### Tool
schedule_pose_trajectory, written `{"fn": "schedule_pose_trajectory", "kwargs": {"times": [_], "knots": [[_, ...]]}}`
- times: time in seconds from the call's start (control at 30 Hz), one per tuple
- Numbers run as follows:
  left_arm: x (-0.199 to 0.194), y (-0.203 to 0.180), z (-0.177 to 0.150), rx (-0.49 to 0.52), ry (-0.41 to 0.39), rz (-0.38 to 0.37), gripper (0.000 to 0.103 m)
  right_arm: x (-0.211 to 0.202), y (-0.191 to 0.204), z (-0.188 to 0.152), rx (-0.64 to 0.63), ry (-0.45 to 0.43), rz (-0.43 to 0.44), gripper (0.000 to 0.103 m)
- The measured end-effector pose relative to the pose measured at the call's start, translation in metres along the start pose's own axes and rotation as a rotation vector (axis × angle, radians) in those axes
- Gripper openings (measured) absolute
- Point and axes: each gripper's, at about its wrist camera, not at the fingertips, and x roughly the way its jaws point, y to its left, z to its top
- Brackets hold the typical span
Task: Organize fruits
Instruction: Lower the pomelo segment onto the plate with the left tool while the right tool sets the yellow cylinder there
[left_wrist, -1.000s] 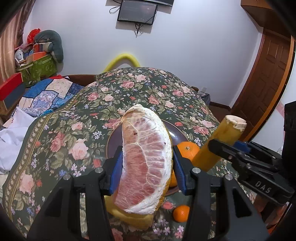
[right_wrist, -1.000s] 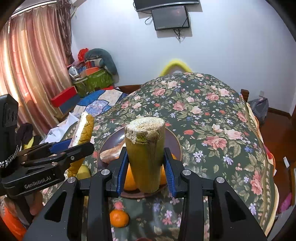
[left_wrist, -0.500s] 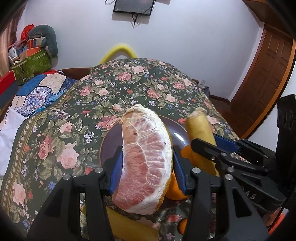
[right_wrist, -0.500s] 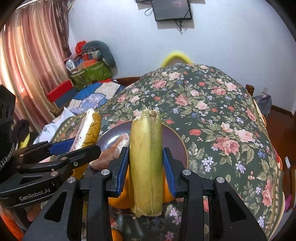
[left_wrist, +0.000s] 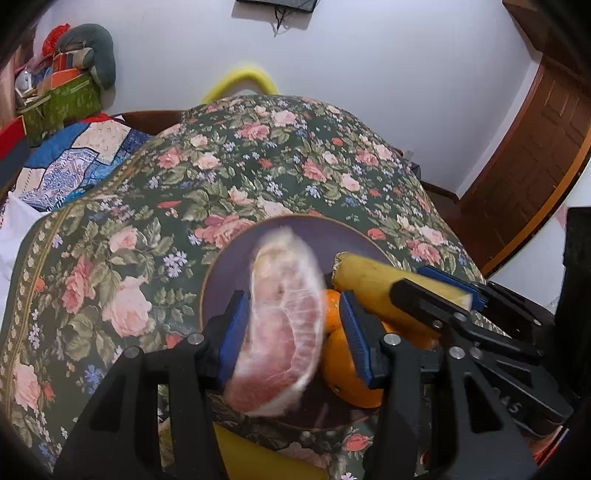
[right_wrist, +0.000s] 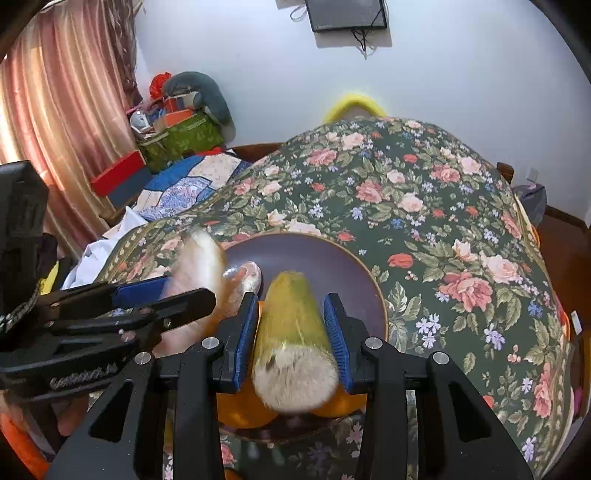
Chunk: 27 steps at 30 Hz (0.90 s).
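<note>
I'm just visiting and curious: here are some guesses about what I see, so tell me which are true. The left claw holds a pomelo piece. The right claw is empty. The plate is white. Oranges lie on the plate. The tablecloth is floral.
1. The left gripper holds a peeled pomelo segment: true.
2. The right gripper is empty: false, it is shut on a yellow-green sugarcane piece.
3. The plate is white: false, it is dark purple.
4. Oranges lie on the plate: true.
5. The tablecloth is floral: true.
</note>
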Motion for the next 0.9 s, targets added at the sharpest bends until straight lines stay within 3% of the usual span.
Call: {"fn": "schedule_pose_trajectory", "kwargs": {"times": [0.43,0.9], "knots": [[-0.037,-0.007,-0.005,0.03,-0.053,0.028,0.05,-0.036,0.008,-0.005,-0.018,-0.05,0.001,0.034],[-0.091,-0.018,-0.04,0.074,-0.088,0.085,0.052,-0.081,0.026,-0.032,-0.046,-0.083,-0.044,0.035]]}}
